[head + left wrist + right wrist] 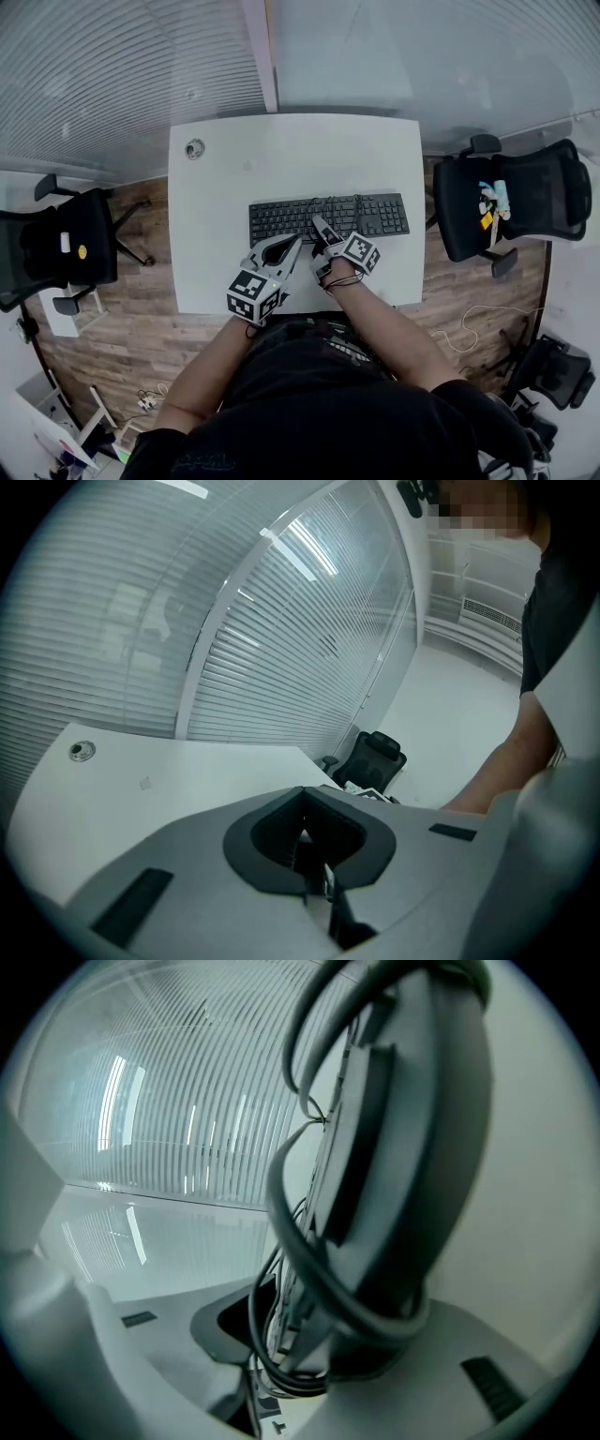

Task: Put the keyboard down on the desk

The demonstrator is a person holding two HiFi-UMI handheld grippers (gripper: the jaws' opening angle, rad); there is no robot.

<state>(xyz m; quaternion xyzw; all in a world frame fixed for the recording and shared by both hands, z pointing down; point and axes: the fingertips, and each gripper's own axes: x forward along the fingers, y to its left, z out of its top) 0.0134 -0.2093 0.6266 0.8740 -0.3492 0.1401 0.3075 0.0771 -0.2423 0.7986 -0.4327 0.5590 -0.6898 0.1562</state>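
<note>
The keyboard (pixel 328 217) lies flat on the counter (pixel 281 159), near its front edge and long side toward me, so I judge the put-down all but done. It is a long, thin, rigid slab, light enough for one tool. The plastic is smooth, though, and a grip at one end would let it swing. The middle of the near long edge is the place to hold it, clear of the keys. Its cable (pixel 291 1213) is looped round the body and could snag or drag as I pull away.

My right tool (pixel 321 232) is at that near edge, around the middle. Its jaws stand part-way apart with the keyboard's edge and some cable loops between them. One jaw lies against the slab and there is a gap on the other side, so I judge the hold slack rather than clamped.

My left tool (pixel 289 246) sits just left of the right one, at the keyboard's front edge. Its jaws are together with nothing in them.
</note>
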